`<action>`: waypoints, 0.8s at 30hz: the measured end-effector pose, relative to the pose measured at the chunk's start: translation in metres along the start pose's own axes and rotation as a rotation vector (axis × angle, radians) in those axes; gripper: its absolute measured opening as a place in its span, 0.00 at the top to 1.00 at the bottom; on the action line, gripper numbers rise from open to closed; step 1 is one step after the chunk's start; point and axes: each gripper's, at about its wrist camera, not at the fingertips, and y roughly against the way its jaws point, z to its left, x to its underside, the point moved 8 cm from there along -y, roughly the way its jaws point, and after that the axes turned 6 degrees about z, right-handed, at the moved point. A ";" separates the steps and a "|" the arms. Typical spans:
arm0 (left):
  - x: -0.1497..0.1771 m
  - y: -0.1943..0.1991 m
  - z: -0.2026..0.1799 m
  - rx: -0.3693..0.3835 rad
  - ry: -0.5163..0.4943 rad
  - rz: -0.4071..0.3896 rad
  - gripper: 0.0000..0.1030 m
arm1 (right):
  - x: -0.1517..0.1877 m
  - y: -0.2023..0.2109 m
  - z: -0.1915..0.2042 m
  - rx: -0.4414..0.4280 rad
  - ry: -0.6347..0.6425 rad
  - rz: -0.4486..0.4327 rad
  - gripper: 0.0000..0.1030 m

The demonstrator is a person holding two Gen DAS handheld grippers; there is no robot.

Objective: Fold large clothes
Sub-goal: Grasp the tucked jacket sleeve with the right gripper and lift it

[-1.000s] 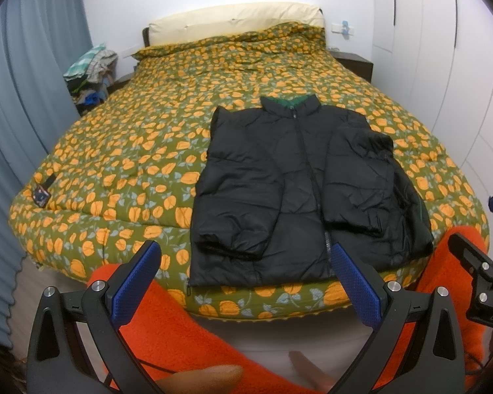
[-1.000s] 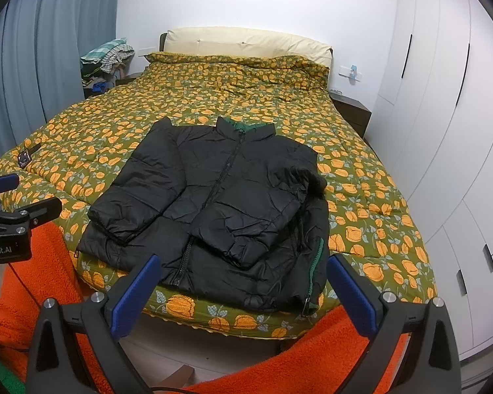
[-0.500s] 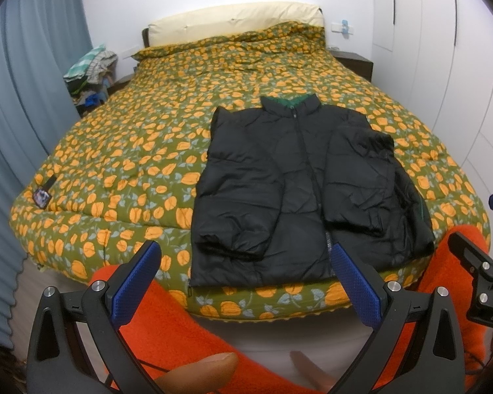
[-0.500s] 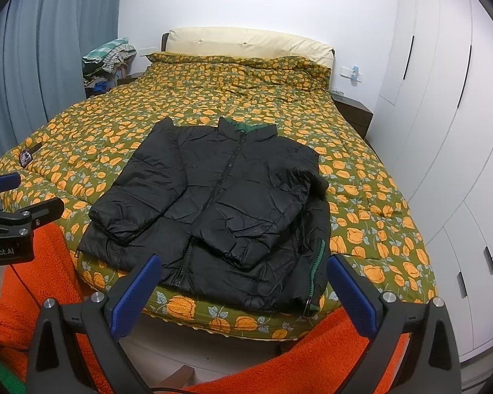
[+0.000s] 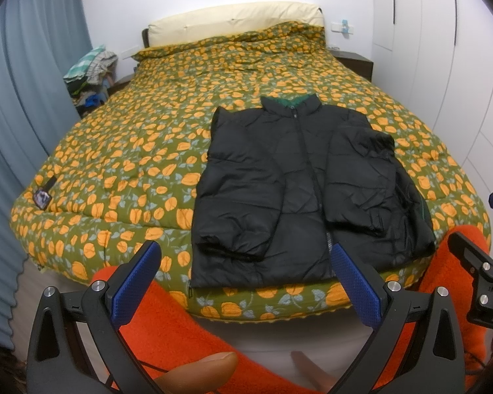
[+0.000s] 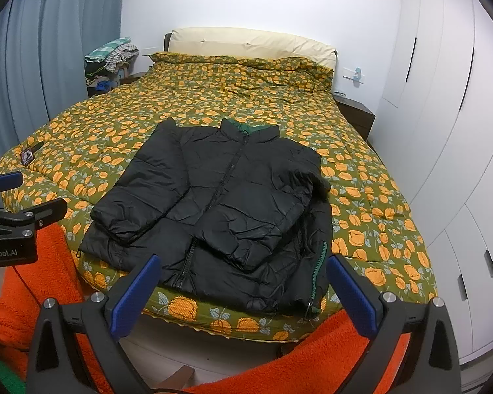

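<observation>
We hold the left gripper (image 5: 245, 280) and right gripper (image 6: 243, 294) with jaws wide apart, gripping nothing, short of the bed (image 6: 371, 197). Beyond them, at the near edge, a black jacket (image 6: 226, 203) lies flat, sleeves folded inward.

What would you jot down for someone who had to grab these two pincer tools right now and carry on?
Left gripper: open, empty, held back from the bed's foot.
Right gripper: open, empty, likewise held back.
Black jacket: flat on the floral duvet near the foot edge, zipped, collar toward the headboard, both sleeves already folded in over the front.
Left to do: probably fold the body, hem toward collar.
</observation>
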 end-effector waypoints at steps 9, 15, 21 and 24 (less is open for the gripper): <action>-0.001 0.001 0.008 -0.004 0.005 -0.004 0.00 | -0.001 0.000 0.000 -0.001 0.005 -0.002 0.01; -0.010 -0.004 0.023 -0.048 0.004 -0.034 0.00 | -0.015 0.004 -0.003 0.001 0.075 -0.072 0.01; -0.014 -0.010 0.040 -0.005 0.068 -0.039 0.00 | -0.022 -0.040 0.011 -0.102 0.312 -0.017 0.01; -0.014 -0.012 0.045 0.007 0.094 -0.051 0.00 | -0.010 -0.081 0.031 -0.104 0.502 0.055 0.01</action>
